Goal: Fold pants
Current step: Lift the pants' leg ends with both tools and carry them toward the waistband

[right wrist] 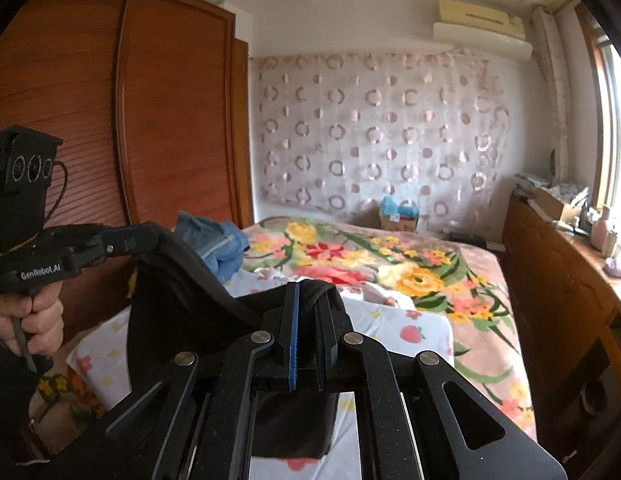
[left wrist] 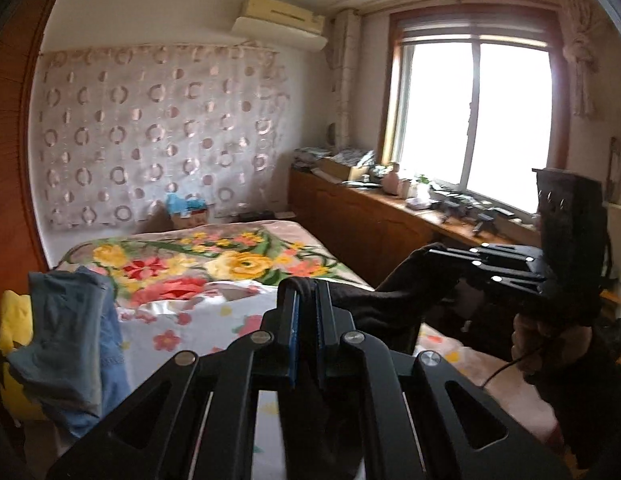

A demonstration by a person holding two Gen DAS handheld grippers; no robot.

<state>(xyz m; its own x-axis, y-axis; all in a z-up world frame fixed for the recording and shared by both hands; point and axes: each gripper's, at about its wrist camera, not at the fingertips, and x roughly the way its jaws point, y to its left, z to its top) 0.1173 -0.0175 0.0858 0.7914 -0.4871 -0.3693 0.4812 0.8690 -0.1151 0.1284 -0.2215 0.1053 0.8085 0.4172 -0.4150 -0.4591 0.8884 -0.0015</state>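
Clearly mid-lift, the left tongs (left wrist: 306, 304) and right tongs (right wrist: 310, 308) each pinch an edge of the black pants (right wrist: 182, 292) held above the bed (right wrist: 450, 280), so next calls for spreading them flat.

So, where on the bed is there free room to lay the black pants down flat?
The white strawberry-print sheet, between the blue clothes pile and the floral blanket, looks bare. The blanket itself is also open toward the curtain wall. The left edge is crowded with the clothes pile; the black pants hang over the near end.
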